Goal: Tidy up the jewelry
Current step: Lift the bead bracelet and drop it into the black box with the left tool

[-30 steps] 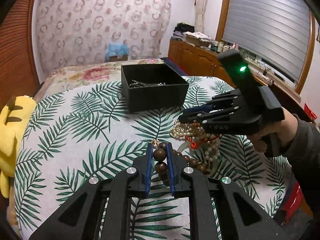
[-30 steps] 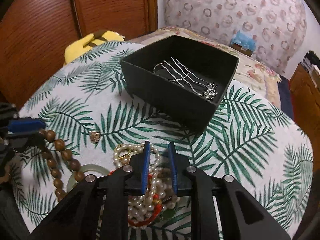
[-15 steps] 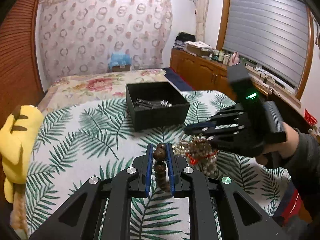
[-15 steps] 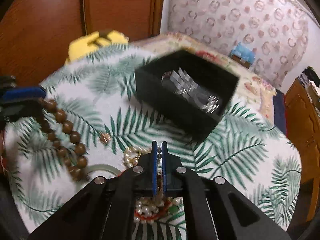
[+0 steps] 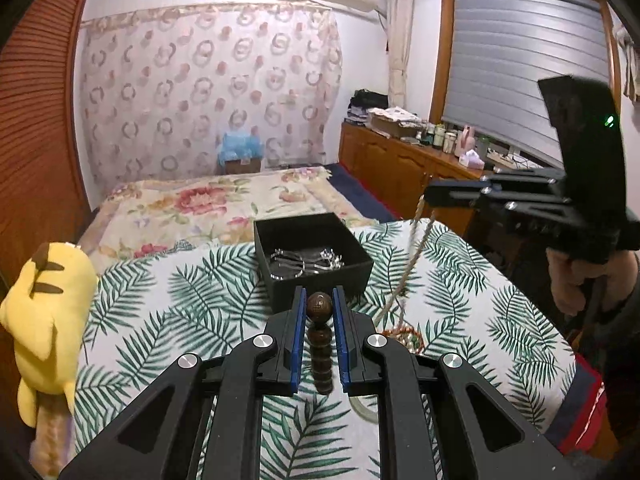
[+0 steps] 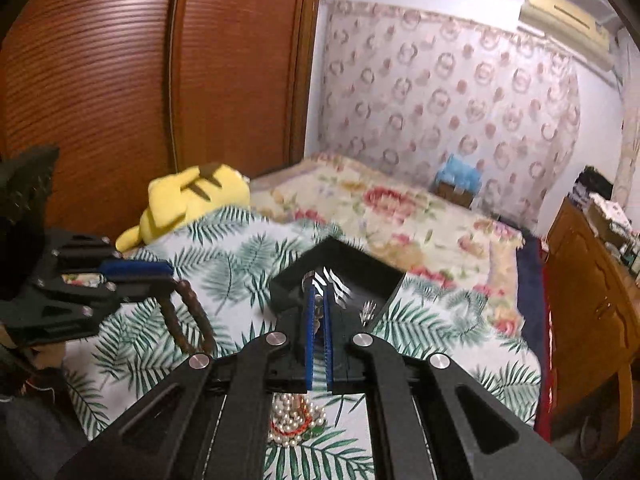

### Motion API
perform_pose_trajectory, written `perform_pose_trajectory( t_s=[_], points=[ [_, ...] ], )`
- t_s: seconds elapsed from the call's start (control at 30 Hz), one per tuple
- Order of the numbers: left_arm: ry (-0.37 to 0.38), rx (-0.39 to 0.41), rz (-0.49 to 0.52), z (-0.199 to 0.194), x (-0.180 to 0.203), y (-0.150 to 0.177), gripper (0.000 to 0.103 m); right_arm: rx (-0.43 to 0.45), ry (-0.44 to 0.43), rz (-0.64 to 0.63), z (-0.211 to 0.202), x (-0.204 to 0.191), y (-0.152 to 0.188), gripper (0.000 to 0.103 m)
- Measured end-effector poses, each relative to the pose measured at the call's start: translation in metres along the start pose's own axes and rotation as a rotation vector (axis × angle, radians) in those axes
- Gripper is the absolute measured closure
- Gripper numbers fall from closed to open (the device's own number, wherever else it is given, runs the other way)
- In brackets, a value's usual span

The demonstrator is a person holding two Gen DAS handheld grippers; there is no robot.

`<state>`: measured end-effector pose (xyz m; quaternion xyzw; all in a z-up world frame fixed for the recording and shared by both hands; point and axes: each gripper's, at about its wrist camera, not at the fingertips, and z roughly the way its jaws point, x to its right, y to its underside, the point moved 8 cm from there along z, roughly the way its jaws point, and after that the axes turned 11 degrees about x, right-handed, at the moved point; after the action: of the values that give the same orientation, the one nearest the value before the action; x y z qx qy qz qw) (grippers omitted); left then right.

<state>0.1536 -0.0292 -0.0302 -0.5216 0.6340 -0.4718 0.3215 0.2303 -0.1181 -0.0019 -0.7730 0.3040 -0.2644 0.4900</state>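
Left tongs (image 5: 319, 312) pinch a brown wooden bead strand (image 5: 320, 344), which hangs toward the leaf-print tabletop (image 5: 168, 320). Right tongs (image 6: 317, 312), pressed nearly together, grip a pearl necklace (image 5: 412, 256) that trails down to a tangled heap (image 6: 298, 420) of pearls and red cord. Beyond sits the black box (image 5: 320, 280) holding silver hairpins (image 5: 308, 262). The risk: lifted pearls may drag the knotted heap along, or slip free short of the box.

Left gripper (image 5: 319, 312) is raised above the black box (image 5: 320, 276), clamped on wooden beads (image 5: 320, 332); right gripper (image 6: 317, 312) is raised higher, pinching a pearl strand (image 5: 412, 256).
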Motion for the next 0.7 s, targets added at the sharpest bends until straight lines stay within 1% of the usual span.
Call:
perform_pose_trajectory(
  t_s=[0.23, 0.43, 0.7],
  points=[
    [0.000, 0.025, 0.008, 0.005, -0.002, -0.019, 0.091, 0.048, 0.014, -0.016, -0.013, 0.006, -0.027, 0.098],
    [0.005, 0.039, 0.010, 0.016, -0.003, -0.035, 0.091, 0.084, 0.009, -0.006, -0.019, 0.014, -0.043, 0.098],
    [0.011, 0.039, 0.002, 0.037, -0.005, -0.057, 0.091, 0.108, -0.006, -0.001, -0.010, 0.029, -0.065, 0.098]
  ],
)
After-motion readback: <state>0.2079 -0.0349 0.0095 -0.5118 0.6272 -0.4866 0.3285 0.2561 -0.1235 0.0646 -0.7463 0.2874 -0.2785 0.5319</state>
